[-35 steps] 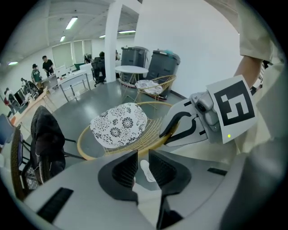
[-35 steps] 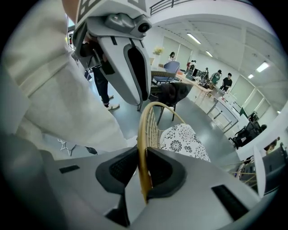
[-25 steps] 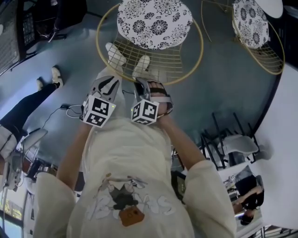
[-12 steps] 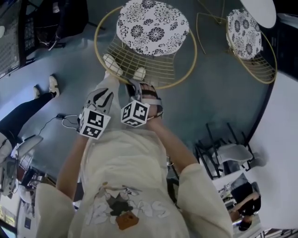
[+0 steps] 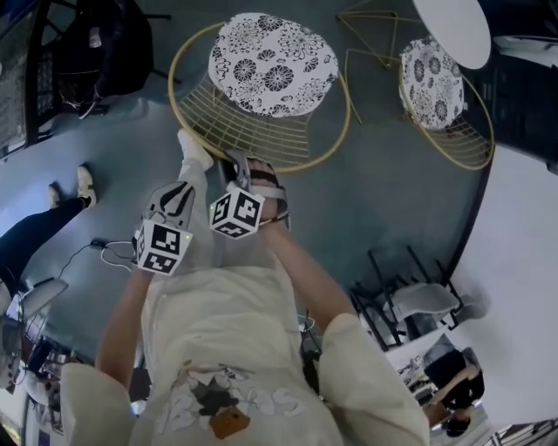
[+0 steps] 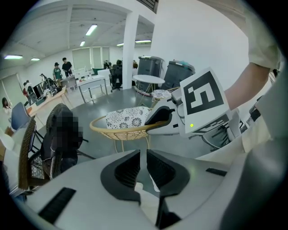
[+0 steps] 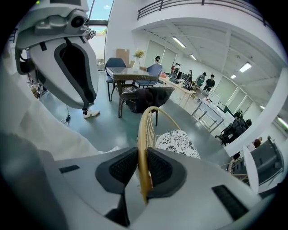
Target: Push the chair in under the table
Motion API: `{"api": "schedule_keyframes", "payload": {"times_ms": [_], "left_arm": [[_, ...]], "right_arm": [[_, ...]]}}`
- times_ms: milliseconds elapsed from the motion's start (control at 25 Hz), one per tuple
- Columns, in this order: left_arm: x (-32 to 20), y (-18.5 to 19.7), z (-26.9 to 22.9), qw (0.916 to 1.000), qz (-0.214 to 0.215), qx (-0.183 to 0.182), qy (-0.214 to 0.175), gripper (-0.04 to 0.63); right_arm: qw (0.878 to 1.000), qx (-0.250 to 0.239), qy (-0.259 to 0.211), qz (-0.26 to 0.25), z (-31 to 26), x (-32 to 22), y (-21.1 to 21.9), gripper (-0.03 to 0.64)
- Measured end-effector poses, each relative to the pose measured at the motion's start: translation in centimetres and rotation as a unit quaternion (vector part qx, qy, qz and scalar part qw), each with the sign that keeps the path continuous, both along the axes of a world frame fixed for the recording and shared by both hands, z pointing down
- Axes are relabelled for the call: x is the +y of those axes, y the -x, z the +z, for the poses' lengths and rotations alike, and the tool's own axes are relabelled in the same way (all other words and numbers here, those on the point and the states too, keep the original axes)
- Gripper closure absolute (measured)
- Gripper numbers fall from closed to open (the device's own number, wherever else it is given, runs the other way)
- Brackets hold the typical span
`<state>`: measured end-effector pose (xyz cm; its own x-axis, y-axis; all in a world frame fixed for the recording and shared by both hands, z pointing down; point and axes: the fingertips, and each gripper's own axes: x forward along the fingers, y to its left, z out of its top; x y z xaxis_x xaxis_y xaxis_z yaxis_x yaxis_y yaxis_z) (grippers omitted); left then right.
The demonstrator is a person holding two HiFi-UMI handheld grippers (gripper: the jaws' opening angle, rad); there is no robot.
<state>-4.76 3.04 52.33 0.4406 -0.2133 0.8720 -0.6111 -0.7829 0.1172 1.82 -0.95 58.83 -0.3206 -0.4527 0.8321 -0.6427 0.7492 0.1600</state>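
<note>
**Right gripper (image 7: 143, 167) clamped on the chair (image 5: 272, 63)**

Its fingers (image 7: 120, 167) grasp the gold wire rim (image 7: 144, 130) at the chair's near edge in the head view. The left gripper (image 6: 143, 168) hangs just short of the chair, fingers a slit apart, empty. The round white worktop (image 5: 453, 26) stands well apart, to the chair's right.

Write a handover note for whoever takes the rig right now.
Right gripper: shut on the near rim of the chair.
Left gripper: empty, jaws a narrow gap apart, beside the right one and off the chair.
Table: white round one, top right in the head view; a second chair sits by it.
Done: grip on the chair.
Left: push the chair across and in under the table, then let go.
</note>
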Motion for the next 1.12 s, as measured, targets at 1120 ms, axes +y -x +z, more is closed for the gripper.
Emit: {"api": "schedule_keyframes", "payload": {"times_ms": [1120], "left_arm": [[-0.9, -3.0, 3.7, 0.9964, -0.031, 0.047, -0.063, 0.586]], "right_arm": [[0.999, 0.025, -0.043, -0.017, 2.7, 1.5, 0.1, 0.548]]}}
